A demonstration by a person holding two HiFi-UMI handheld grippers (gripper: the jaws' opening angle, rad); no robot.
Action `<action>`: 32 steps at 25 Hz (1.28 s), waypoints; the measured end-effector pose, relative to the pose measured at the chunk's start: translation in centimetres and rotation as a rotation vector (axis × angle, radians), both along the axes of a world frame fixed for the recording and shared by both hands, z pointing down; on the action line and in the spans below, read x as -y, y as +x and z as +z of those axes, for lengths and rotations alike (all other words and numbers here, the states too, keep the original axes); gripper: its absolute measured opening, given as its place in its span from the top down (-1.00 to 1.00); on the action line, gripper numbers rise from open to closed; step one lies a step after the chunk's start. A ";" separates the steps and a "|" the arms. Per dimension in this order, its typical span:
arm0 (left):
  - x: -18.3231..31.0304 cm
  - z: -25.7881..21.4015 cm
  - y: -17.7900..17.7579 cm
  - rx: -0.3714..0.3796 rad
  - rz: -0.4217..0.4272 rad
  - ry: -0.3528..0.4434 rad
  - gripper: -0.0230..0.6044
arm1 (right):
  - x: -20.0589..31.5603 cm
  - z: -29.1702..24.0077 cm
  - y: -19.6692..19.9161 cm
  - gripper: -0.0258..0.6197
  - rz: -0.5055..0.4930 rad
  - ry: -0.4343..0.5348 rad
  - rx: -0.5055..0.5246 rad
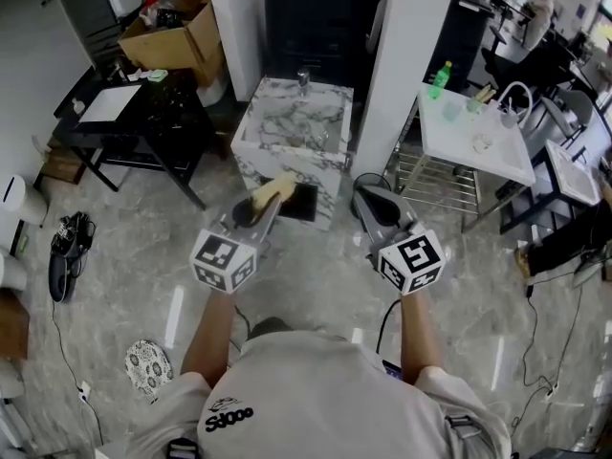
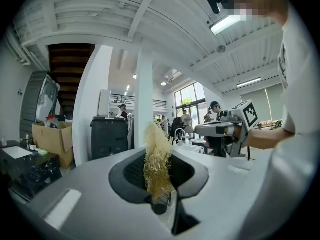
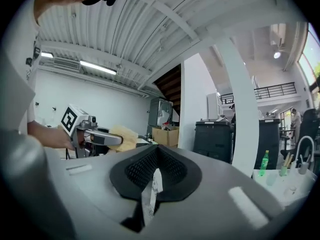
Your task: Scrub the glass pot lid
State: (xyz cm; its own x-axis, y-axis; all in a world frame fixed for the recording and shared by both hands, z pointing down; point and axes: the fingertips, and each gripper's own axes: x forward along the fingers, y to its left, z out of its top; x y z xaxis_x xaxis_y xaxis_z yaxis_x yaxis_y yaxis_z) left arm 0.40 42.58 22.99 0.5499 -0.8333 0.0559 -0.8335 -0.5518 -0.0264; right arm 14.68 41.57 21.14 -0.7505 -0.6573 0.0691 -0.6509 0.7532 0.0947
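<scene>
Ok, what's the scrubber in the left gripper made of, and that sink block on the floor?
Scrubber: probably dried plant fibre, loofah-like; tan, coarse, tangled strands, matte.
Sink block: marble or a marble-look surface; white with grey veining, so real stone can't be confirmed.

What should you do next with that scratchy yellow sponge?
Probably step closer to the marble sink. The left gripper is shut on the sponge, the right gripper has its jaws together and empty, and no glass lid is in sight from here.
</scene>
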 end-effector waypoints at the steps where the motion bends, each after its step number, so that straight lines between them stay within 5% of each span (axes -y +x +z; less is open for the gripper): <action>1: -0.1 0.0 0.3 0.000 -0.002 -0.001 0.72 | -0.2 -0.1 0.2 0.91 -0.015 0.003 0.008; 16: 3.7 0.3 1.8 -0.027 0.003 0.008 0.71 | 3.4 -0.4 1.5 0.91 -0.032 0.045 0.013; 32: 22.6 0.3 -3.9 -0.024 0.031 0.023 0.71 | 21.1 -0.3 -2.7 0.91 0.041 0.020 0.023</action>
